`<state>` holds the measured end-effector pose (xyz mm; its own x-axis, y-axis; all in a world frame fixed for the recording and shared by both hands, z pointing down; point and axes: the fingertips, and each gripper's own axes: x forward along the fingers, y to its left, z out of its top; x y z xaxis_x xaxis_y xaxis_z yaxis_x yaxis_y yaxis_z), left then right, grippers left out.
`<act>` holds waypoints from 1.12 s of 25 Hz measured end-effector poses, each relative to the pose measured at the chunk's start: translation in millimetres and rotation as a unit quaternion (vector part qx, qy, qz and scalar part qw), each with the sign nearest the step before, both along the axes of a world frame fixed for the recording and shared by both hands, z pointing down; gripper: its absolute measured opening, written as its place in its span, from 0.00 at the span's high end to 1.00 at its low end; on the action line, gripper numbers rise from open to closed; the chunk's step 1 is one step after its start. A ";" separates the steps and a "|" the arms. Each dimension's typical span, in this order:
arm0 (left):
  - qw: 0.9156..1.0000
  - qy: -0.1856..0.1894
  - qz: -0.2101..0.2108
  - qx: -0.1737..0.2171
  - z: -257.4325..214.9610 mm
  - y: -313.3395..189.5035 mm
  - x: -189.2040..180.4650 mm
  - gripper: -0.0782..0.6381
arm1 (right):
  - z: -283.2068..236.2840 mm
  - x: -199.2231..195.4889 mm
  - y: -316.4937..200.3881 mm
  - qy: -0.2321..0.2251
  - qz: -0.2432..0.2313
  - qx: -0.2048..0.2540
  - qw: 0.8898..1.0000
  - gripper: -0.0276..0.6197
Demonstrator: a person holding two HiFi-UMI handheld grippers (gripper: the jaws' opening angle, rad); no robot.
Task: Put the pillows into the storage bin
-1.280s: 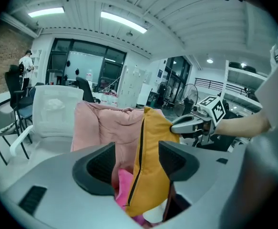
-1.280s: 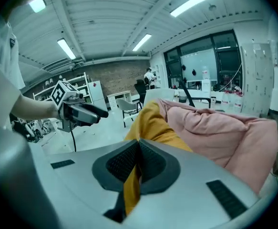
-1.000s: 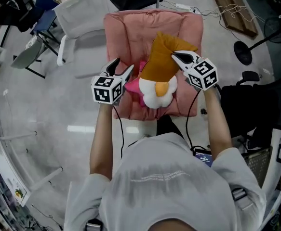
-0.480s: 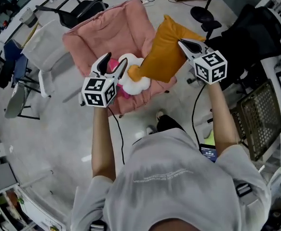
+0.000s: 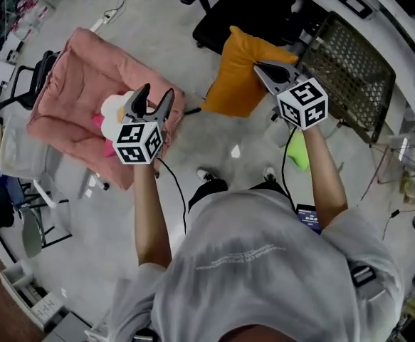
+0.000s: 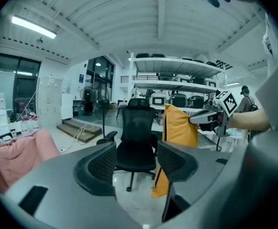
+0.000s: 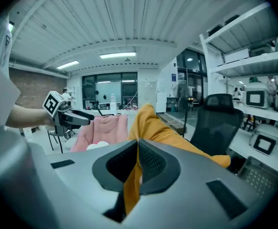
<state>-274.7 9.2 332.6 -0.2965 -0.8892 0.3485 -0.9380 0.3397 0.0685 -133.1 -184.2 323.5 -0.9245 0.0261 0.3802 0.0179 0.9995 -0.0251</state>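
A mustard-yellow pillow (image 5: 237,73) hangs in the air, with my right gripper (image 5: 261,68) shut on its upper edge. In the right gripper view the yellow cloth (image 7: 160,133) is pinched between the closed jaws of the right gripper (image 7: 138,150). My left gripper (image 5: 156,95) is open and holds nothing; it hovers over the edge of the pink armchair (image 5: 79,95). A white and pink plush pillow (image 5: 113,110) lies on that chair. The black mesh storage bin (image 5: 346,63) stands to the right of the yellow pillow. In the left gripper view the left gripper (image 6: 135,151) frames the pillow (image 6: 179,128) and a black chair.
A black office chair (image 5: 239,9) stands behind the yellow pillow, also visible as the office chair (image 6: 136,135). A neon-green object (image 5: 298,152) lies on the floor by my right arm. White shelving runs along the right edge. Grey floor lies between chair and bin.
Both grippers have swung right, away from the pink armchair. The yellow pillow has come off the chair with the right gripper and now hangs near the mesh bin. The plush stays on the chair.
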 end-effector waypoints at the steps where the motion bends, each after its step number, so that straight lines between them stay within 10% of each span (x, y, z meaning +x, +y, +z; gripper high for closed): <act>1: 1.000 0.004 0.011 -0.001 4.8 -20.0 19.6 0.49 | 4.3 27.1 -15.9 0.003 0.013 -0.003 1.000 0.91; 13: 0.985 0.071 0.132 -0.086 139.7 -176.8 250.1 0.49 | 161.6 300.1 -134.8 0.104 0.141 -0.069 0.982 0.91; 28: 0.975 0.132 0.090 -0.155 351.1 -185.7 324.8 0.49 | 466.1 371.4 -184.0 0.194 0.156 -0.198 0.948 0.91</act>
